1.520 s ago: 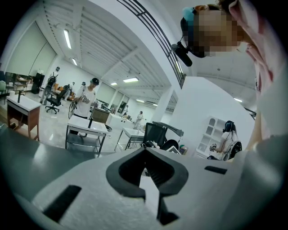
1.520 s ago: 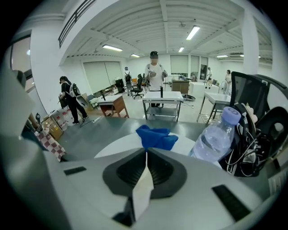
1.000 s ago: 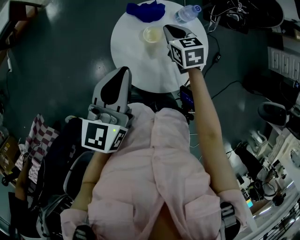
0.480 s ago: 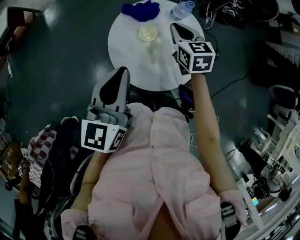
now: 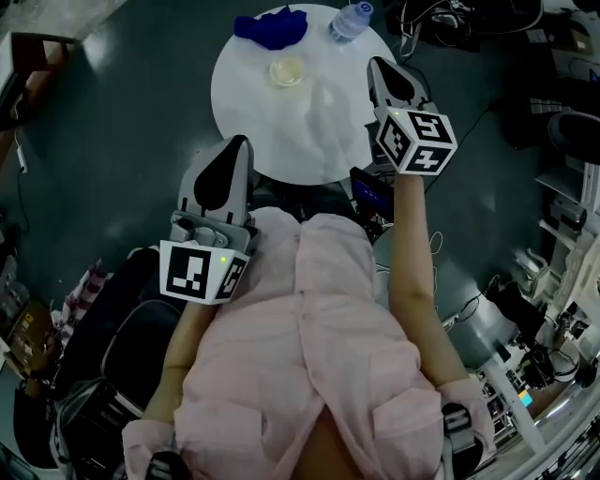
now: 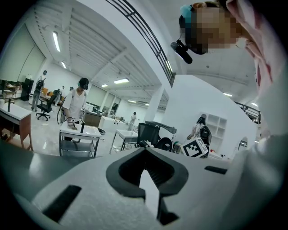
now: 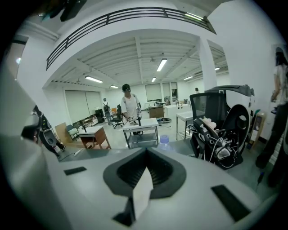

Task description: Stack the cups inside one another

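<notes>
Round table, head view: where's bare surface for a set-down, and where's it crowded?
Free: the table's whole near half, from the cup to the near rim, and its left side below the blue cloth. Crowded: the far edge, where blue cloth, cup and bottle sit close. The right gripper hangs at the right rim.

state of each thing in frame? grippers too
Left gripper: shut, empty.
Right gripper: shut, empty.
Translucent plastic cup: upright on round white table, ungripped; nesting unclear.
Clear plastic bottle: upright, capped.
Blue cloth: crumpled on table.
</notes>
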